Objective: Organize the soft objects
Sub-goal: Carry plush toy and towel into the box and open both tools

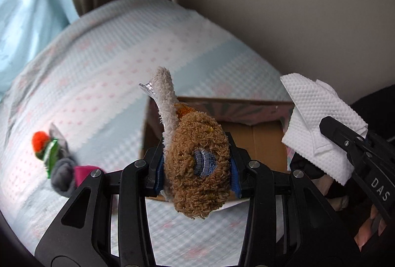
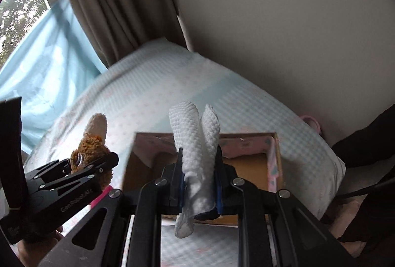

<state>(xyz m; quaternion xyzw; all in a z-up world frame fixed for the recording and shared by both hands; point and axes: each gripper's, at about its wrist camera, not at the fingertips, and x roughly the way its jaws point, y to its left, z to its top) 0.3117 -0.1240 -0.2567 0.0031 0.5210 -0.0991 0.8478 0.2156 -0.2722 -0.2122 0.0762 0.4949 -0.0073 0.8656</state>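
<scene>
Now left gripper (image 1: pixel 197 165) clamps brown plush toy (image 1: pixel 197 168), right gripper (image 2: pixel 200 183) clamps white paper towel (image 2: pixel 197 158), both above cardboard box (image 2: pixel 251 163)

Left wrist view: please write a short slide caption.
Left gripper holds a brown plush toy above an open cardboard box on the bed.
</scene>
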